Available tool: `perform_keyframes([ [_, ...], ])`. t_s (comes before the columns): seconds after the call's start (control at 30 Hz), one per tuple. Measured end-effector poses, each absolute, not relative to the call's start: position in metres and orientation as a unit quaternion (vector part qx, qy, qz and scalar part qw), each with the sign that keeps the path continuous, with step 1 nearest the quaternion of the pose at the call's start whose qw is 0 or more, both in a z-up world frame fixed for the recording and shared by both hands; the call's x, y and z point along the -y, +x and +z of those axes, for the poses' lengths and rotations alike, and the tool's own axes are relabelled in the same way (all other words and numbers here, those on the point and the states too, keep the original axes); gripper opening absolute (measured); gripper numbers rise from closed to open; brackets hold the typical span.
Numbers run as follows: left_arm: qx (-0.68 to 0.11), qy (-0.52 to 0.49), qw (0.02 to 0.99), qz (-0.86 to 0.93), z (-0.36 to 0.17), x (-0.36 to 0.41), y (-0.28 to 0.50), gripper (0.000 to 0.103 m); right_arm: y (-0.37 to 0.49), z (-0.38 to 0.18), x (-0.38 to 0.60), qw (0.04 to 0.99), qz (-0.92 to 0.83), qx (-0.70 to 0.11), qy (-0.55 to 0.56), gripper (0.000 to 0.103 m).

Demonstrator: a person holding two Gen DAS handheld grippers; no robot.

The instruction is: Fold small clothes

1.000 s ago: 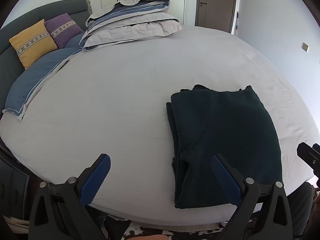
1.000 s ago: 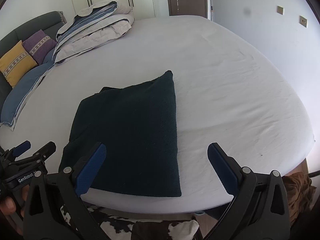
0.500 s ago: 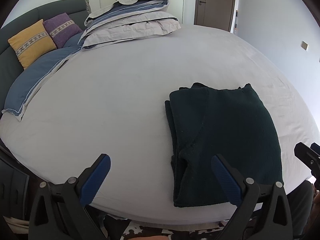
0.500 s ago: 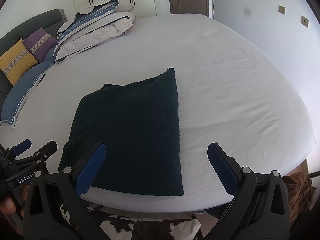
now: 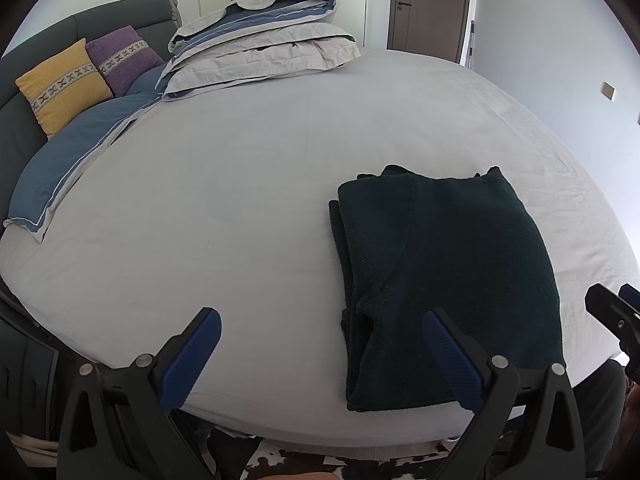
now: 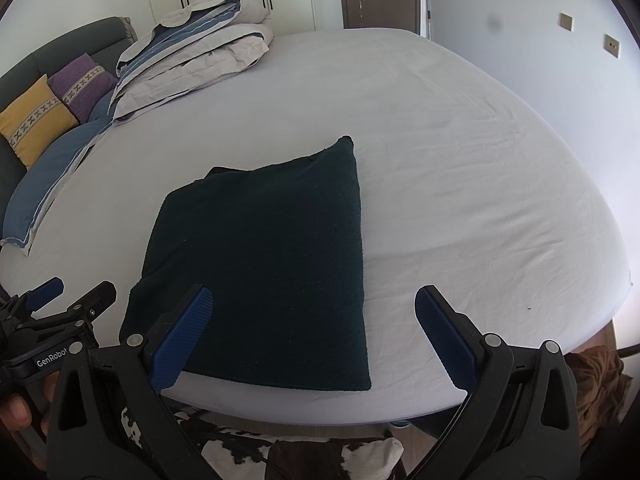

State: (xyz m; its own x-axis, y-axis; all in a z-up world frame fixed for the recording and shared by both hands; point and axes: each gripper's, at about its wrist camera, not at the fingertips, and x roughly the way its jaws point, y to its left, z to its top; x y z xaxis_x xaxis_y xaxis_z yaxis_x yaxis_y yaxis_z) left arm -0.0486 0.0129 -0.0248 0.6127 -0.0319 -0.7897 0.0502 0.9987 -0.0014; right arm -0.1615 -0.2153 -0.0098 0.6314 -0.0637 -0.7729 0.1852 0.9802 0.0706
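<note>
Left gripper (image 5: 322, 354): jaws spread wide, holding nothing, hovering over the near edge of the bed; its blue pads (image 5: 192, 364) face each other with bare sheet between them.
Right gripper (image 6: 314, 336): jaws likewise wide apart and holding nothing, at the near edge of the bed; its tip also shows at the right border of the left wrist view.
Garment and left gripper: the dark green garment (image 5: 444, 280) lies to the right of the gap, its near left corner passing behind the right-hand finger; no contact can be made out.
Garment and right gripper: the garment (image 6: 264, 264) sits ahead and left of centre, its near edge running behind the left-hand finger and ending between the two fingers.
Garment state: folded into a flat, roughly rectangular stack, layered edges showing along its left side, lying close to the near edge of the bed.
Bed (image 5: 248, 184): pale grey sheet, lightly creased on the right.
Far side: a folded duvet (image 5: 260, 48) at the back, a blue pillow (image 5: 76, 164) on the left, yellow cushion (image 5: 60, 88) and purple cushion (image 5: 120, 58) against the dark headboard.
</note>
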Motion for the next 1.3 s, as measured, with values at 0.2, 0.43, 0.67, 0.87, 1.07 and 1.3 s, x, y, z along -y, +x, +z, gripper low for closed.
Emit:
perform_keyframes([
  [0.2, -0.440, 0.011, 0.898, -0.024, -0.0247, -0.0116, -0.0488, 0.103, -0.1617, -0.0095, 0.2144, 0.900, -0.070, -0.423, 0.072, 0.103],
  [0.43, -0.441, 0.011, 0.897, -0.026, -0.0247, -0.0108, -0.0481, 0.103, -0.1616, -0.0096, 0.2139, 0.900, -0.069, -0.424, 0.071, 0.103],
  [0.67, -0.443, 0.011, 0.896, -0.027, -0.0263, -0.0113, -0.0472, 0.103, -0.1594, -0.0118, 0.2148, 0.900, -0.066, -0.426, 0.070, 0.103],
  [0.87, -0.444, 0.010, 0.895, -0.028, -0.0277, -0.0135, -0.0460, 0.103, -0.1577, -0.0143, 0.2168, 0.899, -0.065, -0.427, 0.069, 0.103],
  [1.07, -0.445, 0.010, 0.895, -0.029, -0.0286, -0.0154, -0.0454, 0.103, -0.1586, -0.0143, 0.2159, 0.899, -0.065, -0.427, 0.069, 0.103],
  [1.3, -0.446, 0.009, 0.894, -0.030, -0.0290, -0.0163, -0.0454, 0.103, -0.1587, -0.0142, 0.2158, 0.899, -0.066, -0.427, 0.070, 0.103],
])
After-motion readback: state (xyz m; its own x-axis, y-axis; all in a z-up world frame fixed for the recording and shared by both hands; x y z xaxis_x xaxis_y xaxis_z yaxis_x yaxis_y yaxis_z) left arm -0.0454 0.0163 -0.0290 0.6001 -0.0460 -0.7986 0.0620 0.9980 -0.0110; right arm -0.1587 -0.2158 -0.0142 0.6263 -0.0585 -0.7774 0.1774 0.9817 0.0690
